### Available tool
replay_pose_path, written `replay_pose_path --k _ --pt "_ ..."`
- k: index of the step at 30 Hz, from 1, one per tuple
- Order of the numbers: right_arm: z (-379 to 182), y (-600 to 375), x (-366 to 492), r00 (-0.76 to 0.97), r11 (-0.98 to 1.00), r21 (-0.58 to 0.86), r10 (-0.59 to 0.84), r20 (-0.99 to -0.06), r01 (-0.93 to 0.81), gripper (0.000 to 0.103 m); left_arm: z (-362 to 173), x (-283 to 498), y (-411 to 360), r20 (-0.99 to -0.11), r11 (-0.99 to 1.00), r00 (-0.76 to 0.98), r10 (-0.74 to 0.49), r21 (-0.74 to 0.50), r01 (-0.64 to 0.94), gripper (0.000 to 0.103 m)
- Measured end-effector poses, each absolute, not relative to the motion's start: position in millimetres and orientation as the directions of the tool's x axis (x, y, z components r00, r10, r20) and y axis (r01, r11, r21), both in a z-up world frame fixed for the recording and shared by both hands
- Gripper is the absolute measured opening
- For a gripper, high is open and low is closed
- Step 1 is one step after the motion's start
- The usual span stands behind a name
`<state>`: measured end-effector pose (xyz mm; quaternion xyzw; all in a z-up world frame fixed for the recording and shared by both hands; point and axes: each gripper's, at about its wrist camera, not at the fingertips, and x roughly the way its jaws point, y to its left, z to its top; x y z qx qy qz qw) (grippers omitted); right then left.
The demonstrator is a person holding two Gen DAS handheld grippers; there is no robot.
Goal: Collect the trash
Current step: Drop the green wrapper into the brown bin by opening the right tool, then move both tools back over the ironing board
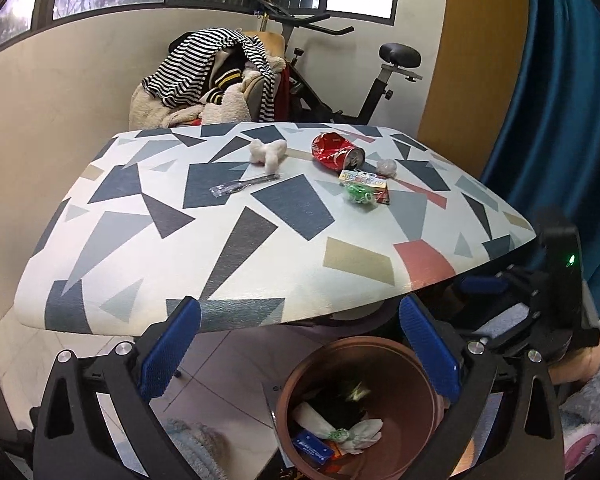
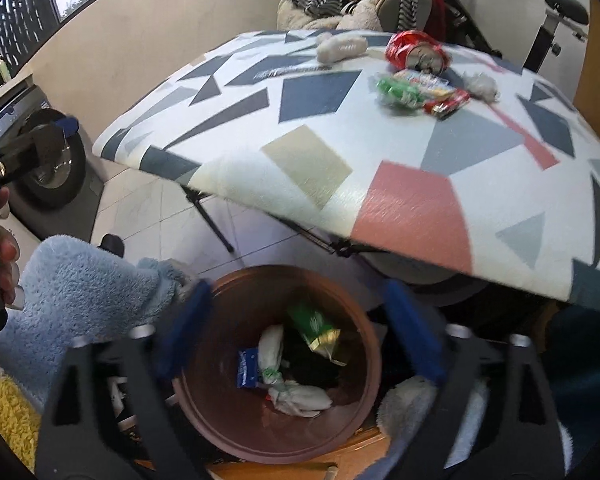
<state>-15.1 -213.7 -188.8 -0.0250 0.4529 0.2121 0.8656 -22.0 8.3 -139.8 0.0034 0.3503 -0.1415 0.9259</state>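
Currently the crushed red soda can (image 1: 337, 151), white tissue wad (image 1: 267, 153) and green snack wrapper (image 1: 360, 190) lie on the geometric-patterned desk (image 1: 220, 248). Round brown plastic bin (image 2: 364, 364) under its near edge holds wrappers. Left hand-held gripper (image 1: 298, 354) and right hand-held gripper (image 2: 300, 330) both spread apart above the bin, empty.

The left gripper (image 1: 300, 348) points steeply down, its blue-padded jaws spread wide with nothing between the pads; the right gripper (image 2: 298, 328) tilts down likewise, jaws wide apart and empty, slightly blurred; in the left wrist view the right hand (image 1: 576, 368), in a fluffy sleeve, holds its gripper at the near right; in the right wrist view the left hand (image 2: 4, 256) grips its handle at the far left.
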Motion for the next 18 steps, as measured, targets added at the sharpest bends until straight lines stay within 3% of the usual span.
replay_pose_path --k 10,18 --pt "-173 -235 -2 0.573 0.957 0.087 0.236 -0.785 -0.276 0.097 -137 -21 10 -0.62 0.957 0.737 -0.27 -0.091 0.275 0.097" --pt "-166 -258 17 0.587 0.953 0.139 0.276 -0.761 -0.268 0.097 -134 -7 14 -0.609 0.958 0.745 -0.272 -0.098 0.269 0.097"
